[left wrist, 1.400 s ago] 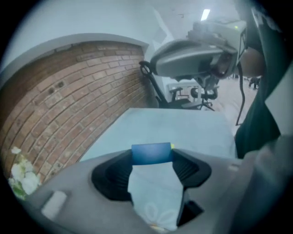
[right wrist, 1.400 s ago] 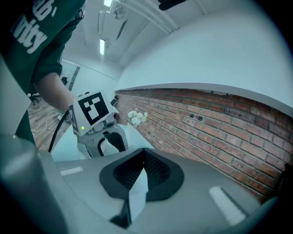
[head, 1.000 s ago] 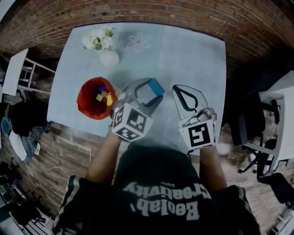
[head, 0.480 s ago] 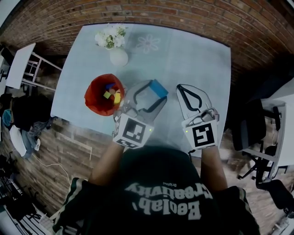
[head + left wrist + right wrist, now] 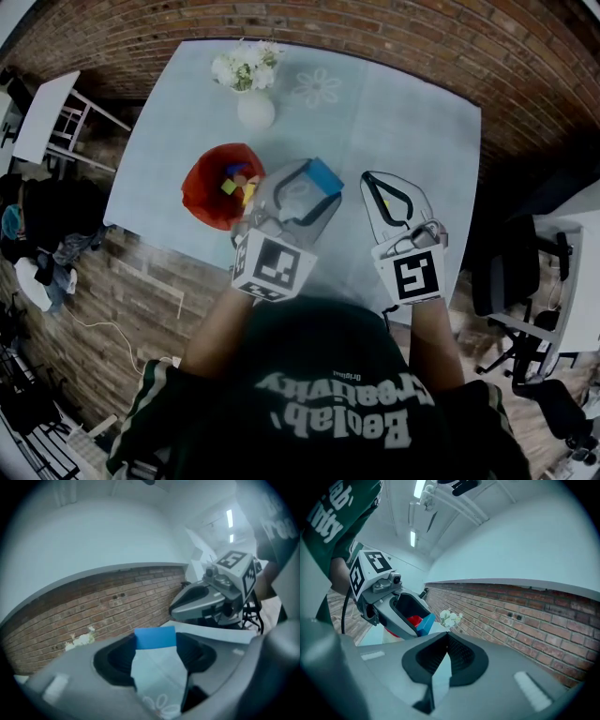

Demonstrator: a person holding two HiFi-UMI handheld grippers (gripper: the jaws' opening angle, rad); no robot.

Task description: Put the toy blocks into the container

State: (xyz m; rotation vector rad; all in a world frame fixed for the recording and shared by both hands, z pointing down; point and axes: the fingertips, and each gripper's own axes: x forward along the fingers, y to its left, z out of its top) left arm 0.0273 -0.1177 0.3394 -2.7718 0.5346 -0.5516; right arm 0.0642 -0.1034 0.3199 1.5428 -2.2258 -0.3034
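As the head view looks down, the person's dark green printed shirt (image 5: 328,412) fills the bottom of the frame, with both forearms reaching up towards the centre.

- Left gripper (image 5: 155,643): jaws clamped on a blue rectangular toy block (image 5: 155,636), which sits at the very tips between the two black pads. In the head view the block (image 5: 324,175) shows at frame centre.
- Right gripper (image 5: 446,637): jaws closed tip to tip with nothing between them. It is right of centre in the head view, beside the left gripper but apart from it.
- Pale blue-grey table (image 5: 403,122): lies under both grippers.
- Red round container (image 5: 197,187): on the table, left of centre, just beside the left gripper. Small coloured toy blocks (image 5: 230,186) lie inside it, yellow, blue and red among them. The held blue block is to the right of the container, outside its rim.
- White round vase (image 5: 255,109) holding white flowers (image 5: 246,67): upright near the table's far edge, top of frame, beyond the container.
- Red brick wall (image 5: 525,620): behind the table in both gripper views.
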